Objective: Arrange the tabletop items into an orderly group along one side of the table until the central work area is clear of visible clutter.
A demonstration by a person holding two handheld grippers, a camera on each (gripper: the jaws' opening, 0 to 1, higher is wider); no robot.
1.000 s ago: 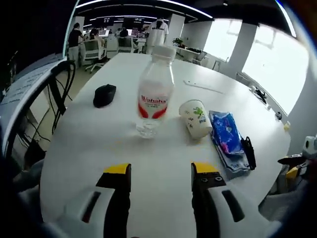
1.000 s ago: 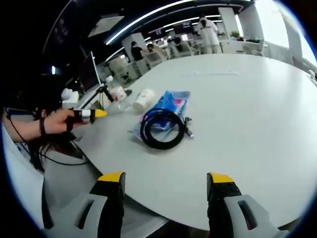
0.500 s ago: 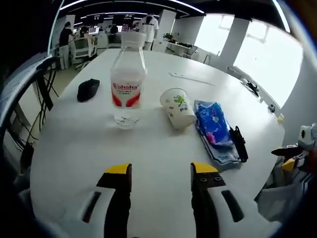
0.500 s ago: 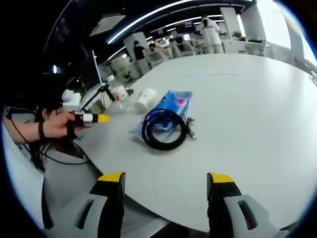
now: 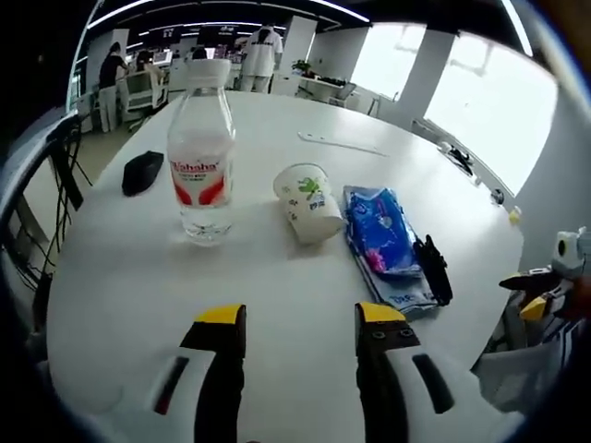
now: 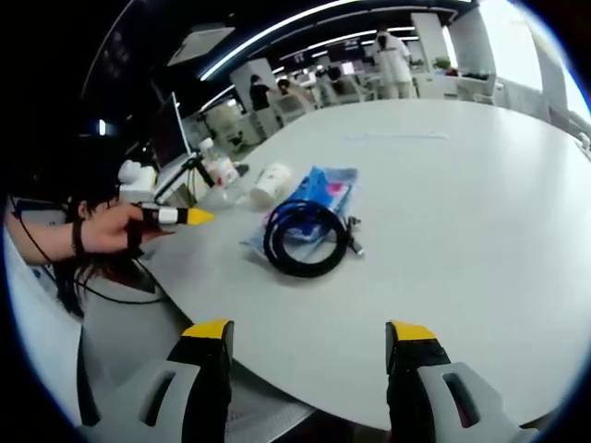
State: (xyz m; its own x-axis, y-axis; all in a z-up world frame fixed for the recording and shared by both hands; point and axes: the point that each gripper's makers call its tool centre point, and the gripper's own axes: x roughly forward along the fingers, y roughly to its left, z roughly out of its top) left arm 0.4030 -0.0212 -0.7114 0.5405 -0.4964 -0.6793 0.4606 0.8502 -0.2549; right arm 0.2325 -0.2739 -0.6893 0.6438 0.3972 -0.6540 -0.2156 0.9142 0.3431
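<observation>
Clutter sits ahead of your left tool (image 5: 301,318), its jaws apart and empty: water bottle (image 5: 203,157), tipped paper cup (image 5: 308,200), blue packet (image 5: 380,231) and black mouse (image 5: 141,172) on the white worktop (image 5: 277,295). Your right tool (image 6: 309,334) is also spread and empty, facing a black cable coil (image 6: 307,236) lying on that packet.

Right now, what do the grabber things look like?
The left gripper and the right gripper look alike: two chunky pale grey jaws, each capped with a yellow tip, black along the inner faces, with a dark slot on top. In the right gripper view, the person's hand holding the left gripper wears a dark band at the wrist.
</observation>
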